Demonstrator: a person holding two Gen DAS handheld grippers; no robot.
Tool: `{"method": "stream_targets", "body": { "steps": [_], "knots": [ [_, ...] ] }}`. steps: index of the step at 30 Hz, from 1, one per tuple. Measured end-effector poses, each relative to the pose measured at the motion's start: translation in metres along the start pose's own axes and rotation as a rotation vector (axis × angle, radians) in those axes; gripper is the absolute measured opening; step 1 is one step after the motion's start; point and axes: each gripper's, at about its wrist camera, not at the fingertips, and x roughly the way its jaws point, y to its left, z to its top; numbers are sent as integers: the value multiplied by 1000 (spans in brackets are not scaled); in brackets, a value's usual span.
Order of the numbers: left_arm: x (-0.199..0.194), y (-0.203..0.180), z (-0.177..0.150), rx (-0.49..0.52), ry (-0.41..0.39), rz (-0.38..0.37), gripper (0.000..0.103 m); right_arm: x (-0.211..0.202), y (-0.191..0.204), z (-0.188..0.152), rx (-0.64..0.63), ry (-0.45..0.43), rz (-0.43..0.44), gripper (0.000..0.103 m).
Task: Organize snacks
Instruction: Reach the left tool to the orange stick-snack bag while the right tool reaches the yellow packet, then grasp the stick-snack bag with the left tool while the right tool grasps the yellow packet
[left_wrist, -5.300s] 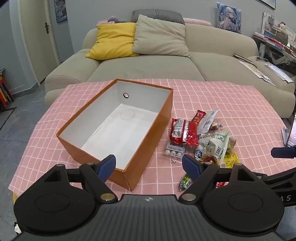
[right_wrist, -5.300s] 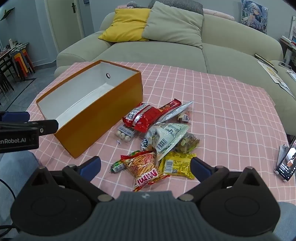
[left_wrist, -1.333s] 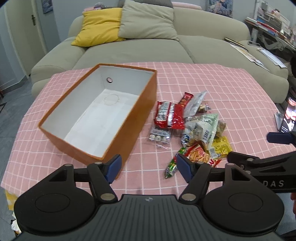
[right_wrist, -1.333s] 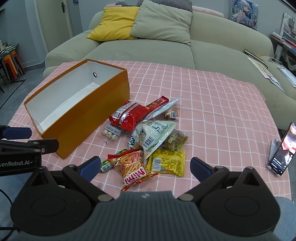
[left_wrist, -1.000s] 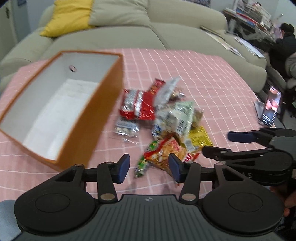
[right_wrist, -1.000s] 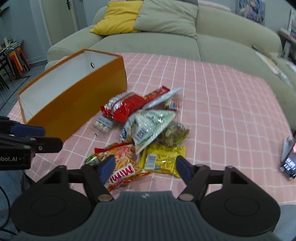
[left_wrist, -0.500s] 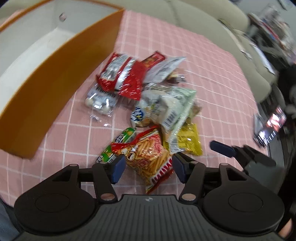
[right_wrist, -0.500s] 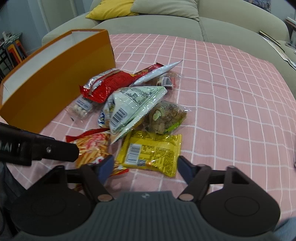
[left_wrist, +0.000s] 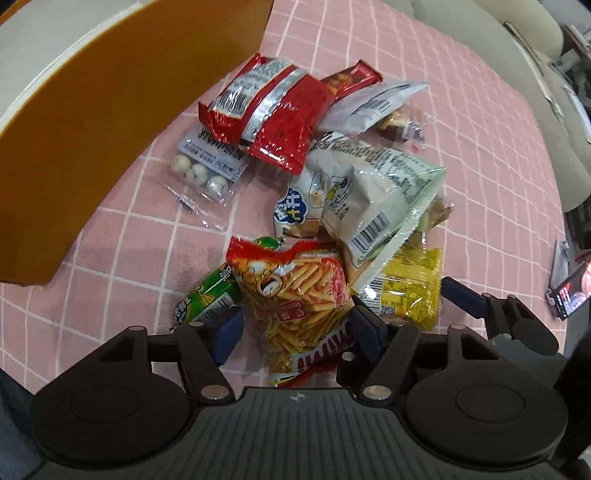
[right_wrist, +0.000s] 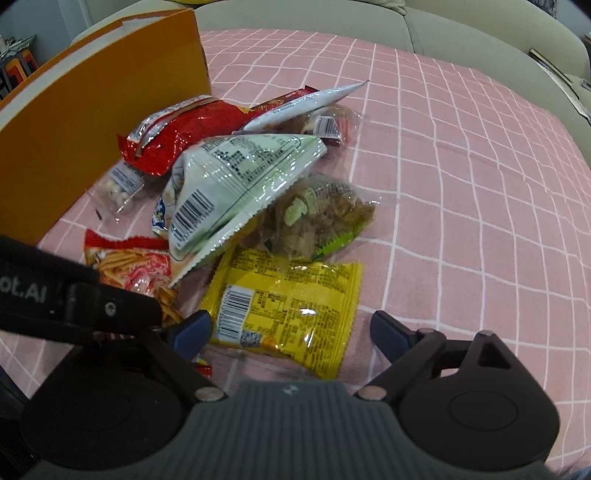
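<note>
Right now the pink checked tablecloth (right_wrist: 461, 184) is carrying everything. The big orange box (left_wrist: 110, 110) is sitting at its left side, and the pile of snacks (left_wrist: 332, 177) is lying just beside the box, near the cloth's front edge. The left gripper (left_wrist: 297, 328) is hanging low with its jaws apart on each side of the red fries bag (left_wrist: 299, 302). The right gripper (right_wrist: 291, 328) is spreading wide around the yellow packet (right_wrist: 288, 306), not squeezing it.
</note>
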Motion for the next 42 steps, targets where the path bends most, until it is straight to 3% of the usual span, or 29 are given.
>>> {"method": "stream_targets", "body": {
  "steps": [4,11,14,21,23,25,29,32,34,38,39,42],
  "knots": [
    [9,2,1,-26,24,-5,78,1,-1,0,-11,-8,-1,89],
    [7,3,-1,-8,19,-39,60,-8,-2,-4,-23,-14,0,71],
    [2,5,-4,3,15,-46,48,-16,-4,-7,-13,-10,9,64],
    [-22,7,-12,86,-34,-51,45,-28,0,-18,-25,10,27,59],
    [-29,10,-14,99,-46,-52,45,-34,-1,-20,-15,3,42,51],
    [-36,13,-16,108,-56,-52,45,-41,-5,-22,12,5,61,33],
    [-47,19,-19,122,-77,-61,45,-43,-11,-23,55,14,86,30],
    [-56,25,-21,126,-101,-65,45,-48,-15,-24,91,13,97,35],
    [-61,31,-22,122,-114,-64,45,-51,-16,-25,108,14,87,57],
    [-69,41,-22,119,-136,-56,45,-47,-10,-20,115,1,56,82],
    [-70,43,-22,120,-140,-57,45,-46,-7,-19,107,-6,37,89],
    [-75,48,-22,126,-148,-64,45,-37,11,-13,-51,-19,-4,94]
  ]
}}
